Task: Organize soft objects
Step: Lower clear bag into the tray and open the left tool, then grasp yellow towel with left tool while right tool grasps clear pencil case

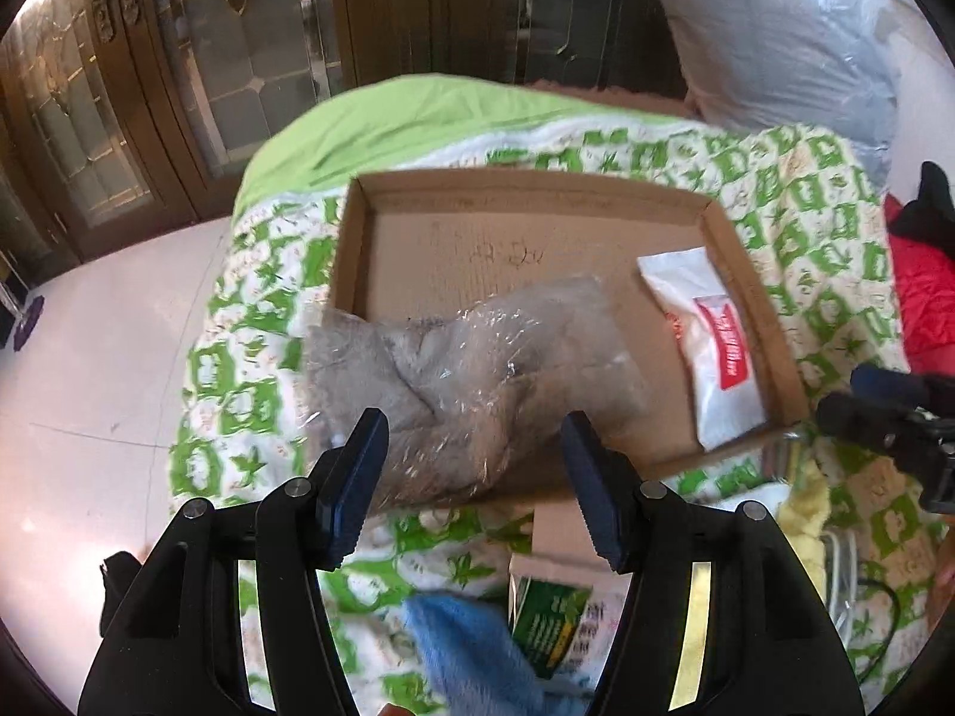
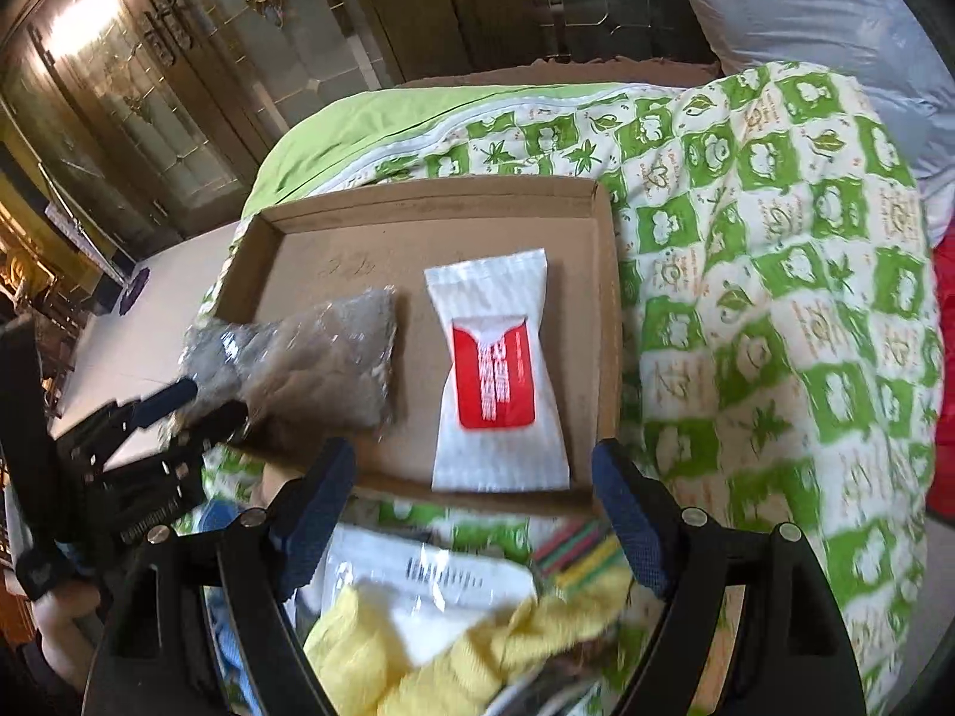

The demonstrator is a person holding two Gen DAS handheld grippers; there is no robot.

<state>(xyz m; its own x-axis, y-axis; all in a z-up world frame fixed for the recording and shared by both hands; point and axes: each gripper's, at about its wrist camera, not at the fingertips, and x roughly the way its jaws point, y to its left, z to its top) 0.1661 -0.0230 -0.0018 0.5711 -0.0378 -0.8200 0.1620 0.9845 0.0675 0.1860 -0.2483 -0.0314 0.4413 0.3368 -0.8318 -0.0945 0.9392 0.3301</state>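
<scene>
The shallow cardboard box lies on the green-patterned quilt of the bed. Inside it, a white packet with a red label rests by the right wall. A grey bundle in clear wrap sags over the box's near-left rim, clamped between the fingers of the left hand-held gripper. The right hand-held gripper hovers just short of the near rim with its jaws apart and empty, the packet just beyond them. The box's far half is bare cardboard. A yellow cloth lies nearer than the box.
</scene>
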